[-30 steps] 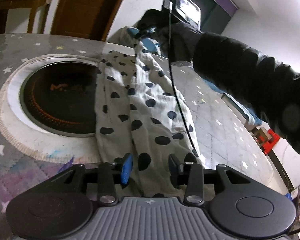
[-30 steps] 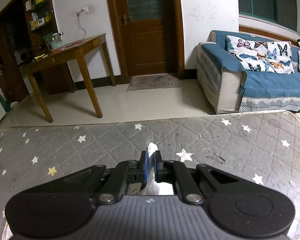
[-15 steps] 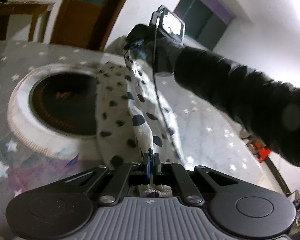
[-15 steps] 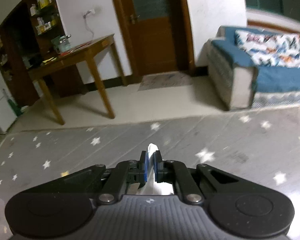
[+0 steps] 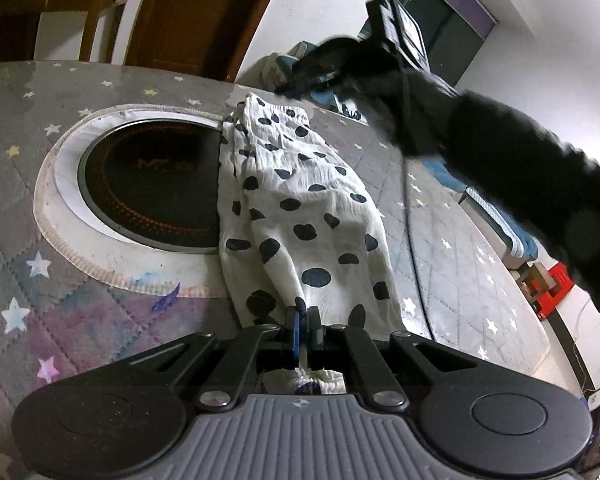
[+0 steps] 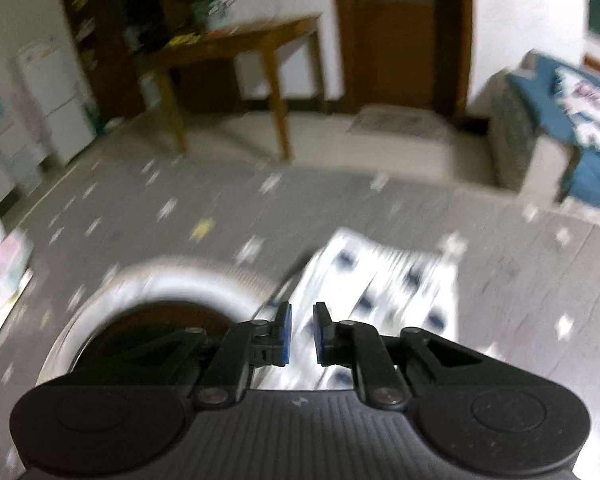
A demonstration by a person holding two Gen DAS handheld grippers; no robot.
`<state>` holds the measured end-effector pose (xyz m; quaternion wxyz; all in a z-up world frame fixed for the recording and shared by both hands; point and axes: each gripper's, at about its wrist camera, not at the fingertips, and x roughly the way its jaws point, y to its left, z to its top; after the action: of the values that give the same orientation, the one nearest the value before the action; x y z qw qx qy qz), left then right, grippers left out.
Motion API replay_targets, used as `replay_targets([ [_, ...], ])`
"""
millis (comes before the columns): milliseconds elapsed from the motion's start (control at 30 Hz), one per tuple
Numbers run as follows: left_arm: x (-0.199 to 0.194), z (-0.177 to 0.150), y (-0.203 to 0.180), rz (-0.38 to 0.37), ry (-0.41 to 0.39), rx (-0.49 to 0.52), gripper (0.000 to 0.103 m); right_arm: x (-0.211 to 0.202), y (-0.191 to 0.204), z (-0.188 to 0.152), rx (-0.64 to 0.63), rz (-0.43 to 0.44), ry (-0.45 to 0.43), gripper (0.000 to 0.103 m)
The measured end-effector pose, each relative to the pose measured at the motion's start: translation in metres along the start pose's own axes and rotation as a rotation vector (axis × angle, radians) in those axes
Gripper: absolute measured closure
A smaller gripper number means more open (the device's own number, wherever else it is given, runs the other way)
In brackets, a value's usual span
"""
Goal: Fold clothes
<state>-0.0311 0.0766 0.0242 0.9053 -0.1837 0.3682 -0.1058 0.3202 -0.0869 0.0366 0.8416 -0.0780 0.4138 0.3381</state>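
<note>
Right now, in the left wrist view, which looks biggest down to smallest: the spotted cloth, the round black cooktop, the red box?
1. Spotted cloth
2. Round black cooktop, close behind; the cloth lies nearer the camera and overlaps its edge, so this order is unsure.
3. Red box, clearly smallest, though it sits farther off.

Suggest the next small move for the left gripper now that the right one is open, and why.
Probably carry the near end forward toward the far end, making the fold. The left gripper is shut on the near edge of the polka-dot garment, which lies stretched out lengthwise on the star-print cover. The right gripper is open, above the far end, gripping nothing.
</note>
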Motion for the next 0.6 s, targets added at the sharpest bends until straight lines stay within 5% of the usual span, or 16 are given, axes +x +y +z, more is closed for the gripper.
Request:
replay_targets([
  [267,-0.005,-0.002,-0.009,0.012,-0.032,0.033,0.1,0.013,0.036,-0.059,-0.002,0.093,0.151,0.09],
  [600,-0.009,0.0,-0.023,0.005,-0.067,0.083,0.1,0.02,0.04,-0.066,0.04,0.058,0.158,0.091],
])
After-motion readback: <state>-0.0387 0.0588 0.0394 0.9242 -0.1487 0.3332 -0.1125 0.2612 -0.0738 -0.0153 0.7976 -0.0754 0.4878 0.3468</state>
